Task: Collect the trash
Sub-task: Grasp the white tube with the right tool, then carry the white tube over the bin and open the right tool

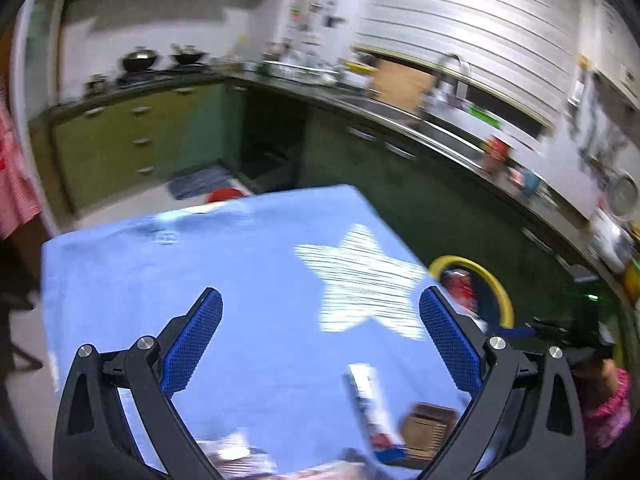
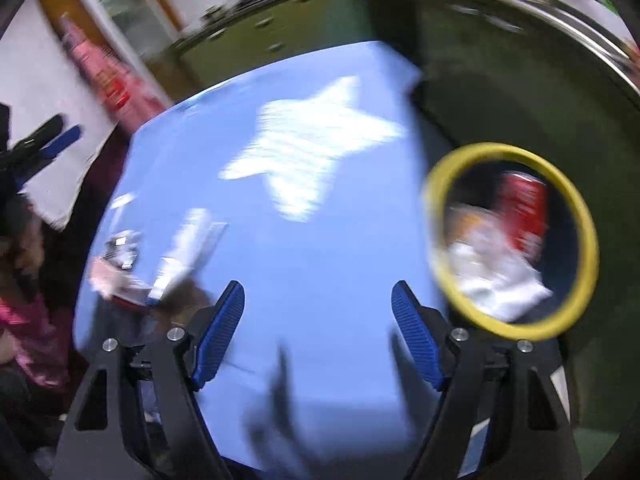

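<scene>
Both grippers hang over the table [image 1: 120, 264], which is covered by a blue cloth with a white star [image 1: 360, 280], and both are empty. The left gripper [image 1: 320, 340] has its jaws spread wide with nothing between them; the right gripper [image 2: 318, 334] also has its jaws apart, somewhat narrower, over bare cloth.

The remaining trash [image 1: 376, 412] lies in a blurred cluster near the table's close edge: a long pale wrapper [image 2: 188, 248], a brown carton [image 1: 430, 428] and some crumpled packets [image 2: 120, 272]. In the left wrist view it sits low, just inside and below the jaws toward the right finger; in the right wrist view it lies well off to the left of the jaws. The left hand therefore looks the nearer. The wrapper's long axis runs roughly away from the near edge, so jaws closing across its width would suit.

The bin [image 2: 512, 236], with its yellow rim, stands off the table's right side, beside the right gripper, already holding a red packet [image 2: 524, 208] and white scraps. The middle of the cloth is open for moving; the close edge by the trash and the right-hand edge by the bin are the limits to mind. Blur hides finer detail
</scene>
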A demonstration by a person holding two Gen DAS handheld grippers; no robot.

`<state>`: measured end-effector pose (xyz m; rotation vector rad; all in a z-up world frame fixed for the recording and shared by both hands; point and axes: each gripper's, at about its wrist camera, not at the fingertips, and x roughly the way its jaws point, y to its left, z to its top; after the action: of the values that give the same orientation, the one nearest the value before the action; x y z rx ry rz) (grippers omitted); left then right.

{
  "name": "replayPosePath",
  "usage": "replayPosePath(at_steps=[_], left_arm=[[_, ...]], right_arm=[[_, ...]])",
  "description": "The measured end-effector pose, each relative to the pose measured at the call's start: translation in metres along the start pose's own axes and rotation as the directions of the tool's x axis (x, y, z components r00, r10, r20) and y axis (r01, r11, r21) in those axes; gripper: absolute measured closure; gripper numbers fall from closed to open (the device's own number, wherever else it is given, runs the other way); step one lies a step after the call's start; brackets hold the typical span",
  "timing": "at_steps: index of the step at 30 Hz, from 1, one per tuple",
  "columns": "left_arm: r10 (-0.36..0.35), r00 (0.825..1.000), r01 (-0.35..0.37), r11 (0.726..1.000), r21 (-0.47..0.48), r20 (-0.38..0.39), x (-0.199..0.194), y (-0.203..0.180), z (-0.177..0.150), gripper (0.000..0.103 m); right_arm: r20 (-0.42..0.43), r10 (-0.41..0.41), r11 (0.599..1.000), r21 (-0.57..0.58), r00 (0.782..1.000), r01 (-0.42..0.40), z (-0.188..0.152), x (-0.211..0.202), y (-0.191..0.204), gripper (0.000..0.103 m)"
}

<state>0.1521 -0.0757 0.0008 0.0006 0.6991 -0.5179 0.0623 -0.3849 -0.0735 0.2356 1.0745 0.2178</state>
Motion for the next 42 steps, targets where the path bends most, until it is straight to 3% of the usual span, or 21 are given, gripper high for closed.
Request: replayPosePath(at_steps=[2, 6, 10, 14, 21, 30, 32, 37, 42], left_arm=[[0.038, 0.999, -0.038, 0.999, -0.019, 0.003, 0.001, 0.018, -0.006, 0.006], [0.024, 1.0, -0.024, 0.999, -0.048, -0.009, 0.003, 0.044, -0.017, 0.006], [0.037, 0.999, -0.036, 0.998, -0.044, 0.006, 0.001, 0.049, -0.021, 0.006], [0.025, 1.0, -0.024, 0.998, -0.054, 0.016, -0.003, 0.052, -0.022, 0.006], [0.013, 1.0, -0.012, 0.999, -0.046, 0.017, -0.006, 0.052, -0.026, 0.005], [0.017, 1.0, -0.016, 0.999, -0.05, 0.022, -0.013, 0.054, -0.029, 0.005], [0.02, 1.0, -0.019, 0.999, -0.05, 0.023, -0.014, 0.054, -0.029, 0.005], [0.021, 0.999, -0.02, 0.998, -0.055, 0.024, -0.017, 0.055, -0.03, 0.005], [0.027, 0.999, -0.025, 0.999, -0.048, 0.029, -0.021, 0.054, -0.028, 0.005]], right_arm=[[-0.036, 0.024, 0.998, -0.049, 0.999, -0.026, 0.013, 0.011, 0.028, 0.033], [-0.137, 0.058, 0.99, -0.117, 0.989, -0.075, 0.035, 0.042, 0.082, 0.037], [-0.239, 0.004, 0.984, -0.172, 0.971, -0.047, 0.041, 0.077, 0.115, 0.043], [-0.287, -0.054, 0.977, -0.215, 0.956, -0.009, 0.043, 0.098, 0.132, 0.044], [-0.364, -0.084, 0.979, -0.204, 0.927, 0.009, 0.042, 0.126, 0.133, 0.05], [-0.368, -0.075, 0.983, -0.186, 0.927, 0.005, 0.041, 0.135, 0.14, 0.066], [-0.357, -0.062, 0.985, -0.174, 0.932, -0.001, 0.041, 0.132, 0.139, 0.075], [-0.314, 0.013, 0.991, -0.12, 0.949, -0.053, 0.047, 0.117, 0.133, 0.089], [-0.25, 0.093, 0.99, -0.082, 0.964, -0.116, 0.06, 0.091, 0.132, 0.089]])
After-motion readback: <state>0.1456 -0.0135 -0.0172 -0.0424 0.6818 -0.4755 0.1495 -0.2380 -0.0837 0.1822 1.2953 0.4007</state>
